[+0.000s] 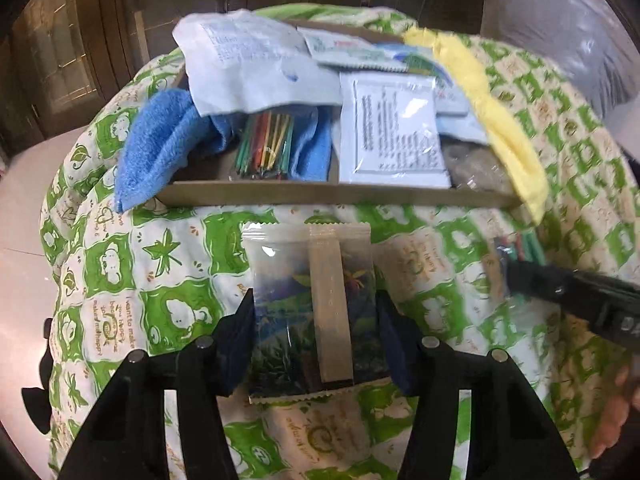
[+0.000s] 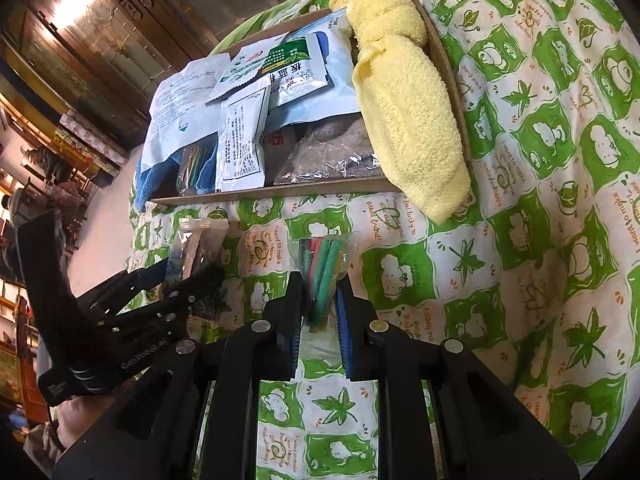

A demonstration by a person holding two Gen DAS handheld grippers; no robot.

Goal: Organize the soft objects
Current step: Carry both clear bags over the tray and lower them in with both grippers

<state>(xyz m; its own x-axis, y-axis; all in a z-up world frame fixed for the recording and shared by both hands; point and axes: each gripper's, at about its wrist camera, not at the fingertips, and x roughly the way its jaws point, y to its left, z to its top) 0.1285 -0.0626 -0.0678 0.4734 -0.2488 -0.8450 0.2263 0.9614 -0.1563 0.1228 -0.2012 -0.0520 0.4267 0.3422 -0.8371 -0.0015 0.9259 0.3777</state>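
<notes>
My left gripper (image 1: 314,320) is shut on a clear snack packet (image 1: 312,304) with a green and blue picture, held just above the green-patterned quilt (image 1: 160,280). My right gripper (image 2: 318,300) is shut on a clear bag of coloured sticks (image 2: 324,272); it also shows in the left wrist view (image 1: 520,248). Ahead lies a shallow cardboard box (image 1: 340,196) (image 2: 280,192) holding a blue towel (image 1: 156,148), a bag of coloured sticks (image 1: 266,146), white sachets (image 1: 394,128) and a grey fluffy bag (image 2: 328,152). A yellow towel (image 2: 404,112) drapes over its right edge.
The quilt covers a rounded cushion or seat; it drops off to the floor on the left (image 1: 24,220). Dark wooden cabinets (image 2: 100,20) stand behind. The left gripper appears at the left of the right wrist view (image 2: 188,276).
</notes>
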